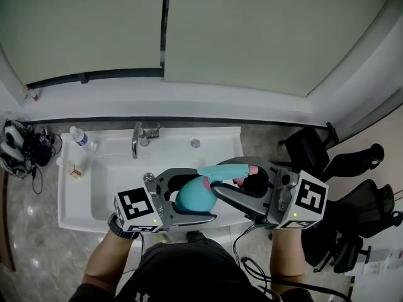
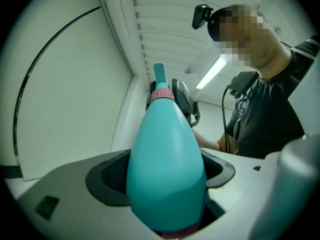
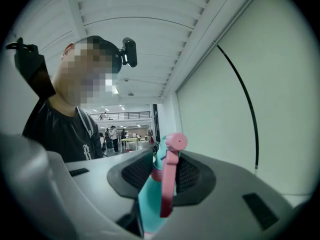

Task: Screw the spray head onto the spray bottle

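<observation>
Left gripper [image 2: 162, 181] pinches the teal spray bottle [image 2: 165, 149]; right gripper [image 3: 162, 176], at 3 o'clock from it, squeezes the spray head [image 3: 169, 184].

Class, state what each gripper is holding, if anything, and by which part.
Left gripper: spray bottle, by its teal body. Right gripper: spray head, around its pink trigger.

The spray bottle [image 1: 191, 195] lies between the left gripper's [image 1: 204, 195] jaws, above the front of the sink [image 1: 113, 181]. The spray head [image 1: 228, 170] is at its right end, between the right gripper's [image 1: 230, 178] jaws. A faucet [image 1: 136, 138] stands on the sink's back rim, a water bottle [image 1: 82, 138] is at its back left corner, and office chairs [image 1: 352, 187] stand to the right.
</observation>
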`<state>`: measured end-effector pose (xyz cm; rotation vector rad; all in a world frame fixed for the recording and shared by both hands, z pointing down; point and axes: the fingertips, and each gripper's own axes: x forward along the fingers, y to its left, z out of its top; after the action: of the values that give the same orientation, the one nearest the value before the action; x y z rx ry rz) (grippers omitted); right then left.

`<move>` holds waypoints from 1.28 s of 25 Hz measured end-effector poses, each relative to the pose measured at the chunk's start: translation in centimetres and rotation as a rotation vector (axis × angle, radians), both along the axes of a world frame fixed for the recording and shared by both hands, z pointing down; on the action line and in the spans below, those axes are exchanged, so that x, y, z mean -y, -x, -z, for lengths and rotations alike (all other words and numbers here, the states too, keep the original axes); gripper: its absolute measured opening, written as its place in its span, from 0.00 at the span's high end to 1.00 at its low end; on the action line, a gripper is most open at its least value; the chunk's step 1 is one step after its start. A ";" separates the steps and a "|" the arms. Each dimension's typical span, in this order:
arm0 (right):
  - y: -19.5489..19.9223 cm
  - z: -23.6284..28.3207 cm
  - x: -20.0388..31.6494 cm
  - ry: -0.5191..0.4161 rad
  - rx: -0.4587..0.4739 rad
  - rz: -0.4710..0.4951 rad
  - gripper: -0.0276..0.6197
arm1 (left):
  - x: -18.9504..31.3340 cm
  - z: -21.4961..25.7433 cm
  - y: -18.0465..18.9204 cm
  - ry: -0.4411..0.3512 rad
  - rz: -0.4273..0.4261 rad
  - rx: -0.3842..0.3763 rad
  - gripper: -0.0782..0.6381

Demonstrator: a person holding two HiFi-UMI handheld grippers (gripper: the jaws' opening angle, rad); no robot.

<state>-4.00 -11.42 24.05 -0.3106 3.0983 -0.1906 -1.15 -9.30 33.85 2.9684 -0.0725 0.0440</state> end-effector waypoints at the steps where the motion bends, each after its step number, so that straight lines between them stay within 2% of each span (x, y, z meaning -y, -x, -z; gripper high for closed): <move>1: 0.0 -0.3 0.3 0.018 -0.006 -0.020 0.77 | 0.4 -0.3 0.1 -0.012 0.026 0.024 0.36; 6: -0.3 -1.6 1.4 0.105 -0.004 -0.086 0.79 | 1.9 -2.0 0.1 -0.079 0.155 0.163 0.36; 13: -0.6 -2.6 2.0 0.141 -0.008 -0.123 0.79 | 3.2 -3.4 -0.3 -0.114 0.265 0.300 0.36; 26: -1.3 -3.9 2.2 0.212 0.053 -0.165 0.79 | 3.6 -5.1 0.0 -0.150 0.333 0.432 0.36; 32: 0.0 -4.6 0.8 0.238 0.068 -0.164 0.79 | 2.2 -5.9 1.6 -0.159 0.359 0.487 0.36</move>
<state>-3.99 -12.24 28.64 -0.5483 2.9650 -0.5545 -2.72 -11.54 39.74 2.9722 -0.6926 0.7402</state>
